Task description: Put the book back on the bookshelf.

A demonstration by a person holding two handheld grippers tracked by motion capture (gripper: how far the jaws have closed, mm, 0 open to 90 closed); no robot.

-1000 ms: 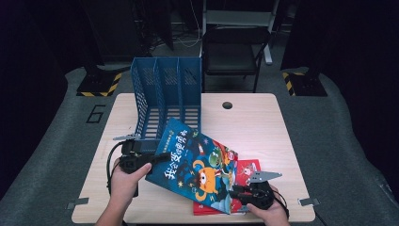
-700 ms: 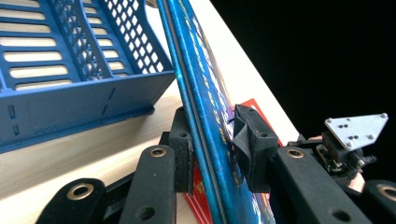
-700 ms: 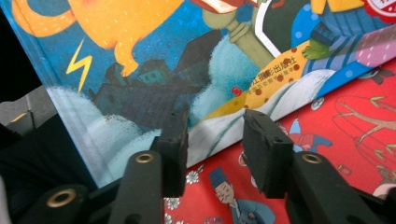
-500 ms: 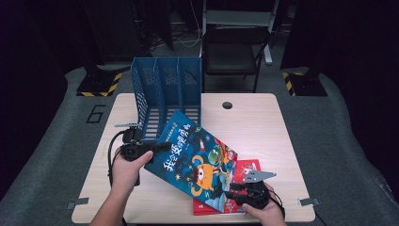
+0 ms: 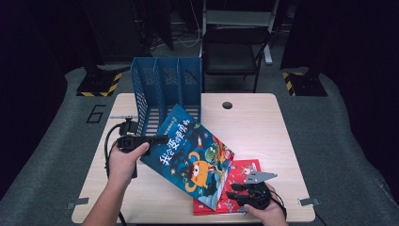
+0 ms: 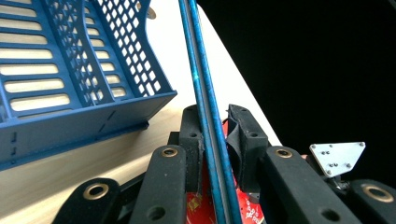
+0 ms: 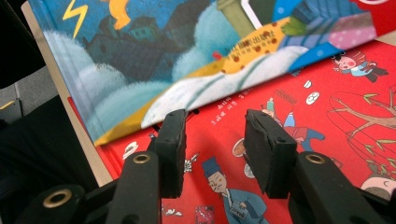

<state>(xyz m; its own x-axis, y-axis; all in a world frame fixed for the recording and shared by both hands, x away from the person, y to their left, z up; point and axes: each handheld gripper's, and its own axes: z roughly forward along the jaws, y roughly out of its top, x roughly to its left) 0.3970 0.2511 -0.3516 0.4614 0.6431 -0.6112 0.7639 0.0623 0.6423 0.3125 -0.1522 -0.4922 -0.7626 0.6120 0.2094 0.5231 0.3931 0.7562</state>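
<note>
A blue picture book (image 5: 193, 150) with an orange monster on its cover is tilted up off the table, its lower corner resting on a red picture book (image 5: 243, 170). My left gripper (image 5: 159, 139) is shut on the blue book's left edge. In the left gripper view the jaws have just been closing and the pads (image 6: 192, 140) press the thin blue book (image 6: 205, 88) between them. My right gripper (image 5: 234, 190) hovers open over the red book (image 7: 327, 93) at the table's front right. Nothing lies between the right gripper's jaws (image 7: 215, 126), and the blue book's corner (image 7: 163, 56) is just beyond them.
A blue slotted file rack (image 5: 164, 84) stands upright at the table's back left, close beside the lifted book's top edge; its mesh wall (image 6: 70, 70) fills the left gripper view's left. The wooden table (image 5: 268, 132) has a cable hole (image 5: 227, 105). A black chair (image 5: 233, 47) stands behind.
My left gripper has risen and shifted toward the rack, carrying the blue book's edge higher, so the book tilts more steeply. The right gripper has stayed over the red book.
</note>
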